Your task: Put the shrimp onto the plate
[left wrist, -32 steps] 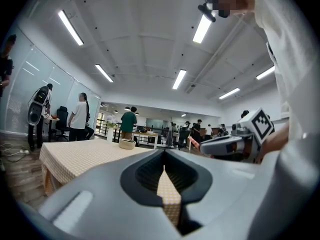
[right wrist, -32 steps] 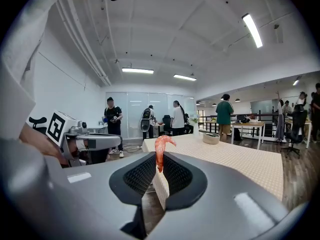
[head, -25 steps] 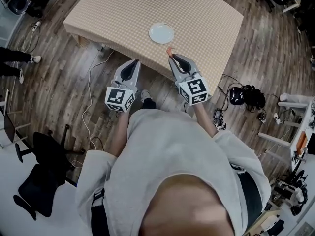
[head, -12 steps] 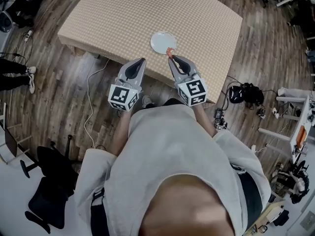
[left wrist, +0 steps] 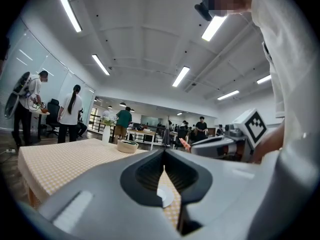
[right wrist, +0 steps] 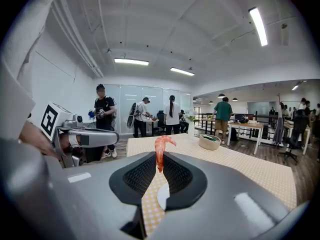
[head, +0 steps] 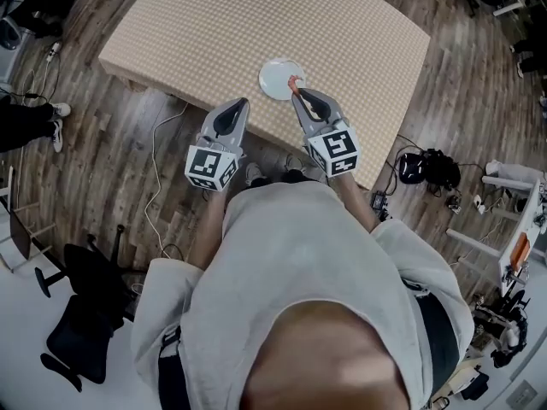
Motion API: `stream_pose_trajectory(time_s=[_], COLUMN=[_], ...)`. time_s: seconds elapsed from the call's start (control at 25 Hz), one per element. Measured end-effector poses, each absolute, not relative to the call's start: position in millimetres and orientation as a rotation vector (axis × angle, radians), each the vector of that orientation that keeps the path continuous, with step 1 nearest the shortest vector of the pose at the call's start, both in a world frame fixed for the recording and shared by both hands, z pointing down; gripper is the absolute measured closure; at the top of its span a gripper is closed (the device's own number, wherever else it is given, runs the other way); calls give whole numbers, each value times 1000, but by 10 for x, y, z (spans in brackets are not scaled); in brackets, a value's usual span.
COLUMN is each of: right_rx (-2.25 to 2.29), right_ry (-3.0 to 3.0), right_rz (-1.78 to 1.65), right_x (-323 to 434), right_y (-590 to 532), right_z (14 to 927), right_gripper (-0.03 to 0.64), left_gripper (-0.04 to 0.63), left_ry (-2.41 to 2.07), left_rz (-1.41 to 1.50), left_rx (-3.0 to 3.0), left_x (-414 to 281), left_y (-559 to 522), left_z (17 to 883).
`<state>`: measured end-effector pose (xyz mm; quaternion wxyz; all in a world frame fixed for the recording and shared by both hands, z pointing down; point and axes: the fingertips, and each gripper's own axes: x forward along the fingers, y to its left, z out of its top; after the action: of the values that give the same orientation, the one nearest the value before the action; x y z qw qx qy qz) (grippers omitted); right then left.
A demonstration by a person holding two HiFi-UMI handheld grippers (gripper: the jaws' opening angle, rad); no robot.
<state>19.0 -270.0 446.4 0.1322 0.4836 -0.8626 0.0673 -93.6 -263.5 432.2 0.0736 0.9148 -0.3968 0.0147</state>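
Beige checked-cloth worktop (head: 256, 24) carries a small round white plate (head: 275, 79). At its 5 o'clock, the right gripper (head: 297, 95) has fingers clamped on a pink curled shrimp (head: 294, 83), held high, likely for the drop. At 9 o'clock, the left gripper (head: 243, 103) is spare, fingers clenched, empty.

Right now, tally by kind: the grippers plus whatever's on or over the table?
shrimp: 1
plate: 1
bowl: 1
vase: 1
grippers: 2, left gripper and right gripper
Total: 6
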Motion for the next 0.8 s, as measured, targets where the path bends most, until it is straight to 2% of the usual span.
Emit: stream_pose_trajectory(time_s=[0.48, 0.8], right_rx=[1315, 1219], right_ry=[-2476, -2422], right_rz=[346, 484], right_x=[446, 354], right_y=[-2957, -2892], right_z=[4959, 5513], right_gripper=[572, 572], left_gripper=[586, 586], left_ry=[-1217, -1183], left_rz=[147, 213], left_rx=[2619, 2526], left_x=[-734, -739], left_y=[-2833, -2893], left_z=[4738, 5217])
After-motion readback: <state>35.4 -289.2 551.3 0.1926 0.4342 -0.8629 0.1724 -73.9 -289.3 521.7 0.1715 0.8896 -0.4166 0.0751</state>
